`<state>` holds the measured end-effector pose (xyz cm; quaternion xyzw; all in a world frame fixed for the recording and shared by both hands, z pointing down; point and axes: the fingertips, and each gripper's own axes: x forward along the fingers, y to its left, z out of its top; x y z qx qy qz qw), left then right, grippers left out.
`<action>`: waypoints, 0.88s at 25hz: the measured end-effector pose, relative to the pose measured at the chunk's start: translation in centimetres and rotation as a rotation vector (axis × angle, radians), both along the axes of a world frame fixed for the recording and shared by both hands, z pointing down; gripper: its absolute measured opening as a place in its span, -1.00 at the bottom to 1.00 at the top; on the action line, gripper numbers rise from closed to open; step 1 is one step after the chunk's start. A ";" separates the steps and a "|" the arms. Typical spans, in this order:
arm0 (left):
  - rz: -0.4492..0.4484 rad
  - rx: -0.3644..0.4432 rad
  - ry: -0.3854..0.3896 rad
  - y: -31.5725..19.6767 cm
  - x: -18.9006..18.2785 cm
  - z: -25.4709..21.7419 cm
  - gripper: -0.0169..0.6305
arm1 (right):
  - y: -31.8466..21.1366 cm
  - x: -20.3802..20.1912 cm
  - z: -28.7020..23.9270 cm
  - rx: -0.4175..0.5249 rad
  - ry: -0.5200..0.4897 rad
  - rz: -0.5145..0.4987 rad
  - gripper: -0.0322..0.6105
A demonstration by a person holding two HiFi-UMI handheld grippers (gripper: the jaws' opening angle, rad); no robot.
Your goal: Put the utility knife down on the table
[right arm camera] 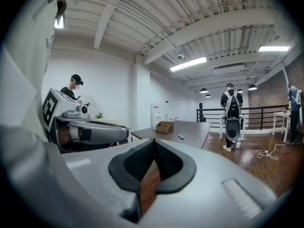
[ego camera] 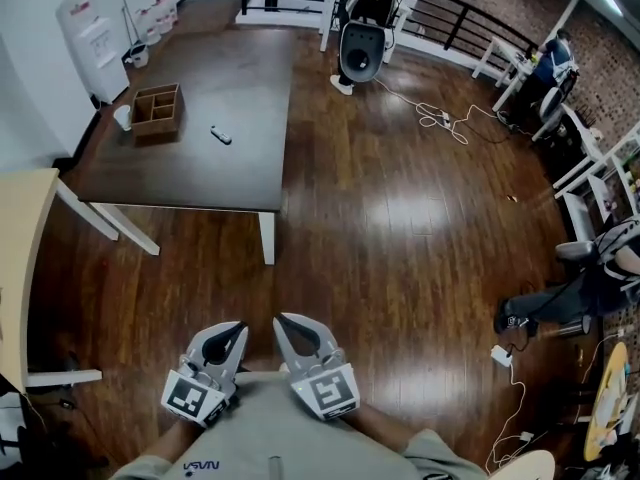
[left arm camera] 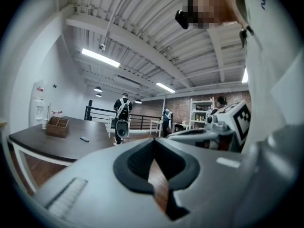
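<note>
Head view, nearest the person: the left gripper [ego camera: 233, 335] and right gripper [ego camera: 287, 326] are both clenched with nothing between their jaws. Farther off, the utility knife [ego camera: 221, 135] lies on the dark table [ego camera: 235, 78], near a wooden box [ego camera: 157, 109].

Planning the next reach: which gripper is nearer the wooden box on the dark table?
Left. The left gripper is short of the table, slightly right of the wooden box; the right gripper sits farther right.

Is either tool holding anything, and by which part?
Nothing is held. The left tool and right tool are both shut and empty; the utility knife lies apart on the dark table.
</note>
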<state>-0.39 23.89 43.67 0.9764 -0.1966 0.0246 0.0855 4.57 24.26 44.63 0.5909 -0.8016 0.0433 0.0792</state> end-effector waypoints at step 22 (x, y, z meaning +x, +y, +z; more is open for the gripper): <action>-0.098 -0.047 0.023 8.1 -0.9 2.2 -0.94 | 8.6 -1.1 2.4 -0.055 0.023 -0.114 -0.90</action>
